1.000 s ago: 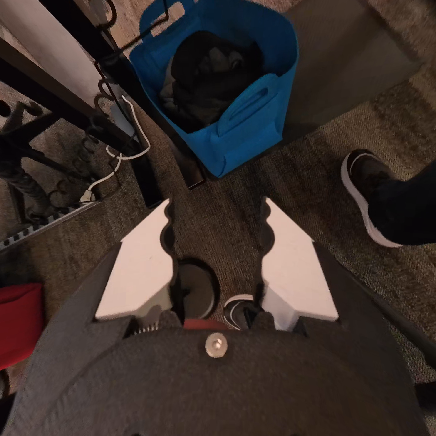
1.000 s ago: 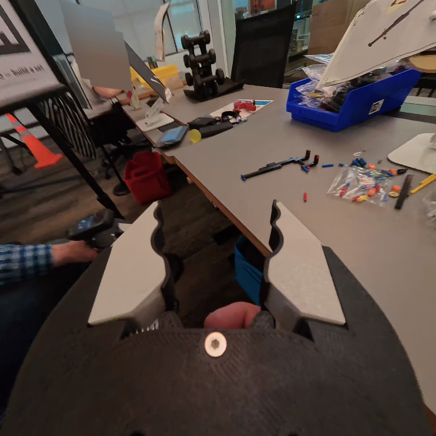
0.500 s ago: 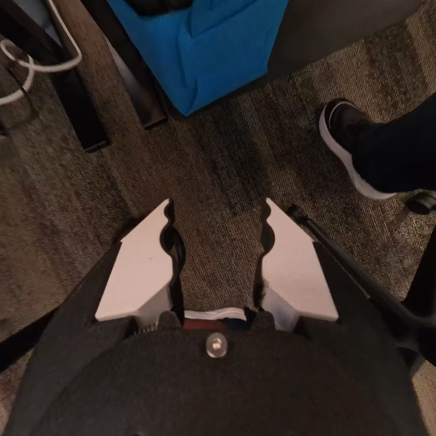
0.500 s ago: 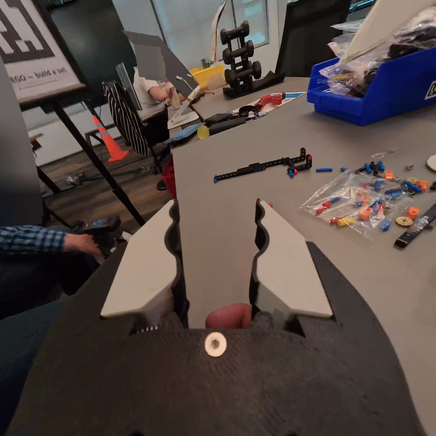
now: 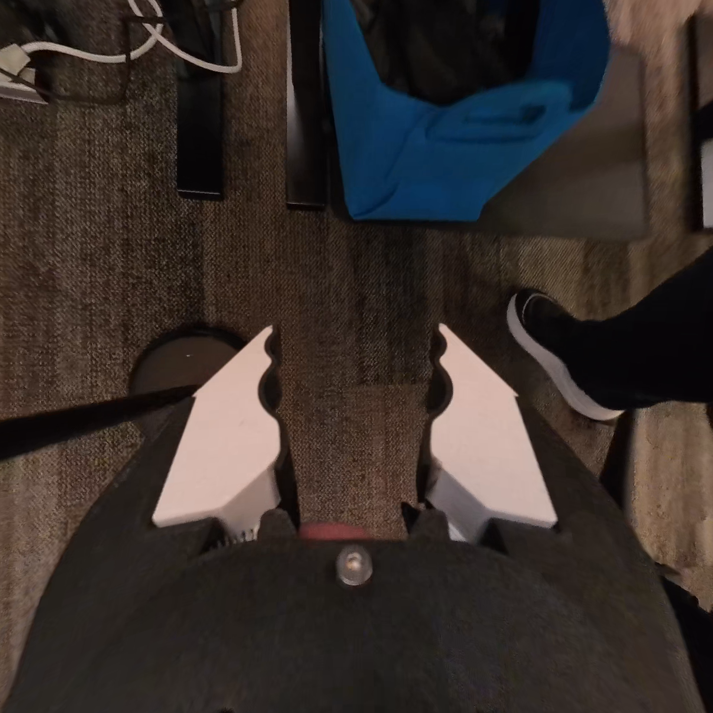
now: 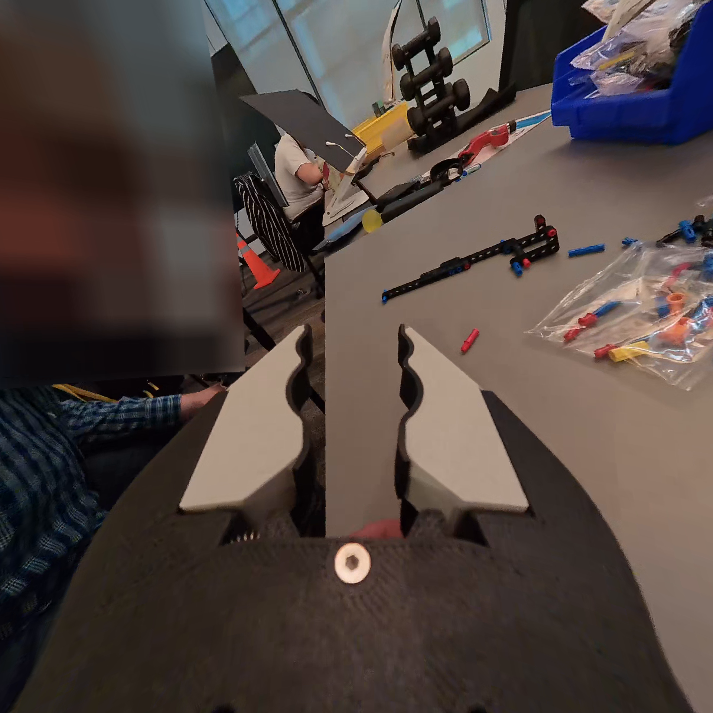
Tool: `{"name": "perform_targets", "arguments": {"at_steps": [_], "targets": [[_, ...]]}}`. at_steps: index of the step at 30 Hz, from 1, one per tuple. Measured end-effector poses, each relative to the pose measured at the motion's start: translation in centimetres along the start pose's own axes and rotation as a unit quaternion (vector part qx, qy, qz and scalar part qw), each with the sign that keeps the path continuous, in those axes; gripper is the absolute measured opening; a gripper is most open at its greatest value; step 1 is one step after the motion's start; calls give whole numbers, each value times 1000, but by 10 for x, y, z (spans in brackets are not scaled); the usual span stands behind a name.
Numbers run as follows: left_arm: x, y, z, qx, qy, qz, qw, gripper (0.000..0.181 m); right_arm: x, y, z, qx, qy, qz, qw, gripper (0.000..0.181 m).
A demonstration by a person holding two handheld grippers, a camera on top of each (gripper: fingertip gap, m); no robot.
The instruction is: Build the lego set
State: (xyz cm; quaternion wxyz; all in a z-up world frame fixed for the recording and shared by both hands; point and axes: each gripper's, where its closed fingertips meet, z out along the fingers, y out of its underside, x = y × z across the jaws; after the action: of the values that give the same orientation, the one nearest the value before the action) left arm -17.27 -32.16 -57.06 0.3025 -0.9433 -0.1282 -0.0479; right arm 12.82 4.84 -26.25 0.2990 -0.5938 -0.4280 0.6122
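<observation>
The right gripper [image 6: 353,335] has swung over the tabletop [image 6: 501,443] corner, its gap narrower than 1 second ago. The left gripper [image 5: 355,335] still faces the carpet [image 5: 115,289]; the blue bag [image 5: 443,146] returned up top.

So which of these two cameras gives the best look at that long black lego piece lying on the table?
The right wrist view. The long black lego piece lies in full view on the grey table, beyond the open right gripper. The left wrist view shows none of it: it looks down at carpet, a blue bag and a shoe.
</observation>
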Motion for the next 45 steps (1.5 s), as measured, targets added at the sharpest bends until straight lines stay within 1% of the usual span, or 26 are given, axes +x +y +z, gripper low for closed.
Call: {"name": "perform_targets", "arguments": {"at_steps": [4,8,13,16,19,24,27,31,34,38,42,45], "targets": [[11,13,-17,24,-37,-36,998,76,-5,0,-1,2,-19,1,1000,42],[28,34,-21,34,-57,-78,995,75,-11,2,1,-8,-40,-2,999,43],[52,49,-25,46,-76,-98,991,75,-19,3,-1,-9,-72,-4,997,45],[61,52,-25,56,-75,-119,988,76,-21,1,-3,-1,-82,-4,997,48],[71,45,-22,77,-66,-143,985,76,-25,2,-3,-5,-94,-8,995,50],[85,39,-9,77,-66,-125,987,76,-31,1,-4,-2,-105,-21,994,53],[86,47,-1,55,-84,-99,990,76,-33,0,-6,5,-109,-26,994,55],[84,68,2,32,-98,-100,990,76,-37,2,-6,1,-114,-37,993,57],[78,70,-1,38,-113,-106,987,75,-41,2,-6,1,-120,-47,992,57],[69,80,-16,28,-152,-89,984,76,-45,3,-6,0,-125,-58,990,58],[70,74,-52,43,-179,-83,979,75,-46,4,-6,0,-129,-57,990,59],[82,67,-82,60,-178,-98,977,75,-48,4,-6,-1,-134,-60,989,60]]}}
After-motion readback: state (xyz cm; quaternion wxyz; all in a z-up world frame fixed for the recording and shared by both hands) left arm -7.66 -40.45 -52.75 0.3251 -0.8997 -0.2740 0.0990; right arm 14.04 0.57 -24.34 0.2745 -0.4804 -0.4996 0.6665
